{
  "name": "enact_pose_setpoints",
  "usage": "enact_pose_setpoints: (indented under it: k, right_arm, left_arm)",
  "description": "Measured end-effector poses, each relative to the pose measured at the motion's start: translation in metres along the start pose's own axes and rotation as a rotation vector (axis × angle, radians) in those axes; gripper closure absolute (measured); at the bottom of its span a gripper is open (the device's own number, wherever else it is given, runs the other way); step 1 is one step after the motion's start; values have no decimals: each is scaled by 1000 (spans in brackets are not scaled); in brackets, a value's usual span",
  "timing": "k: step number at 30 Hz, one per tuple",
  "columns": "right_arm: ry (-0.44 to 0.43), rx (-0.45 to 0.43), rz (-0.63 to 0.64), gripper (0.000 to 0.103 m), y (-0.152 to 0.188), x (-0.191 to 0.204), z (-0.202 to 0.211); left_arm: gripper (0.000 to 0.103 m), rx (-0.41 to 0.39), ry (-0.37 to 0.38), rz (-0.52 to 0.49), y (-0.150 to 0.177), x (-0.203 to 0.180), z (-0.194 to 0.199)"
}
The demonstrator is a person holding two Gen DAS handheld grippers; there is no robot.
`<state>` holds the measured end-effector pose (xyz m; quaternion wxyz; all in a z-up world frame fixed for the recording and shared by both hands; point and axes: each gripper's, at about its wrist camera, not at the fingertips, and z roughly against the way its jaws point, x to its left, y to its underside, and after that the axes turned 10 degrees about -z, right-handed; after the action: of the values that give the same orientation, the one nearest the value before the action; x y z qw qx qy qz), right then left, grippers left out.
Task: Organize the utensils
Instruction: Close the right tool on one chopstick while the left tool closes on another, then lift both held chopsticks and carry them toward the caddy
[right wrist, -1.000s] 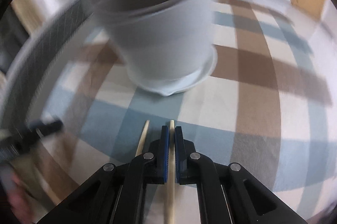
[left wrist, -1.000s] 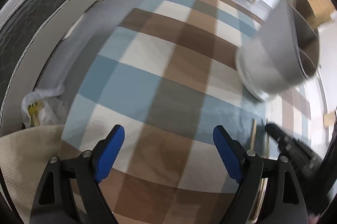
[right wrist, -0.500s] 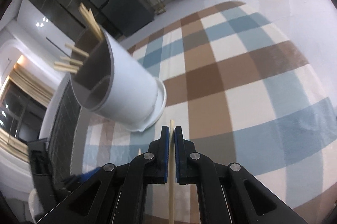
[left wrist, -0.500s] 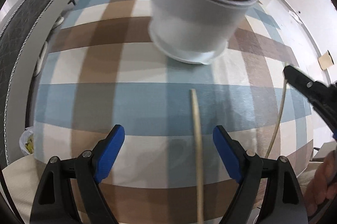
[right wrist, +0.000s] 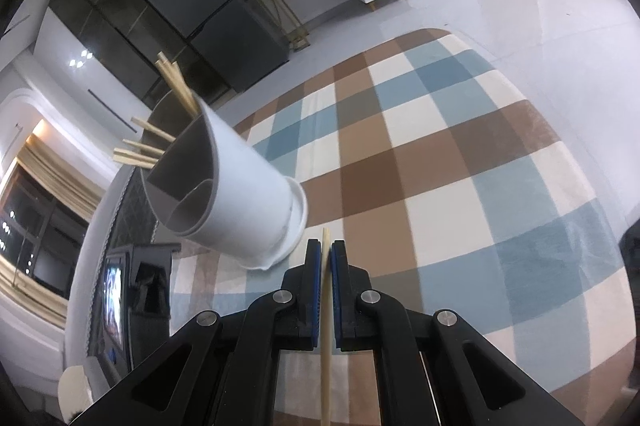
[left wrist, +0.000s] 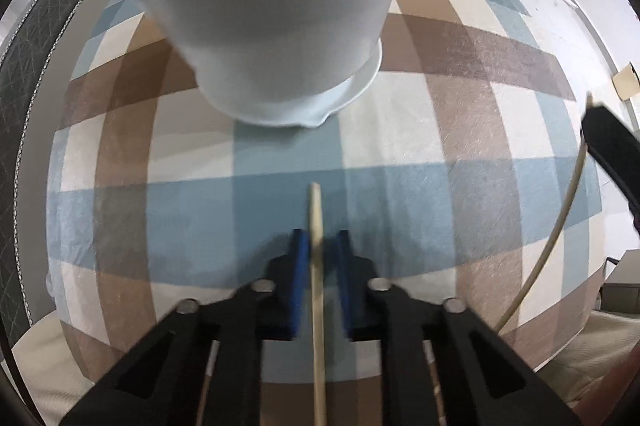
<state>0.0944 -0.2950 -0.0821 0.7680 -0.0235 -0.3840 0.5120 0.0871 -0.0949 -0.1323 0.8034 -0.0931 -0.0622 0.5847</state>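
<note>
A wooden chopstick [left wrist: 316,226] lies on a checked rug [left wrist: 460,154], between the blue pads of the left gripper [left wrist: 319,254], whose jaws are closing on it. The right gripper [right wrist: 326,262] is clamped on a second chopstick [right wrist: 326,306]. Just ahead stands a white holder [right wrist: 248,194] with more chopsticks [right wrist: 144,150] sticking out.
</note>
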Motion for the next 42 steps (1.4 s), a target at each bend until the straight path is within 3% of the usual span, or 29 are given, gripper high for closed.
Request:
enact_pose_setpoints:
  k: [4,7,12,17,29,42]
  right_arm:
    - [5,-4,-17,99,0,-6,6]
    - [5,-11,2,99,5,-3,13]
    - [-13,-69,69,99,15,12,36]
    - [-33,-146,155,99,30,31,61]
    - [-24,-226,273,99,58,64,81]
    - [-14,-286,298,99,66,75,96]
  left_arm:
    - [102,-25,34,27,-2,5,1]
    - [102,-115,38,38,6,8,21]
    - [102,-334,45,39,42,17,77]
    - [102,-455,60,42,55,23,113]
    - [102,-512,69,23,68,25,131]
    - [103,-550,87,-35,75,32,162]
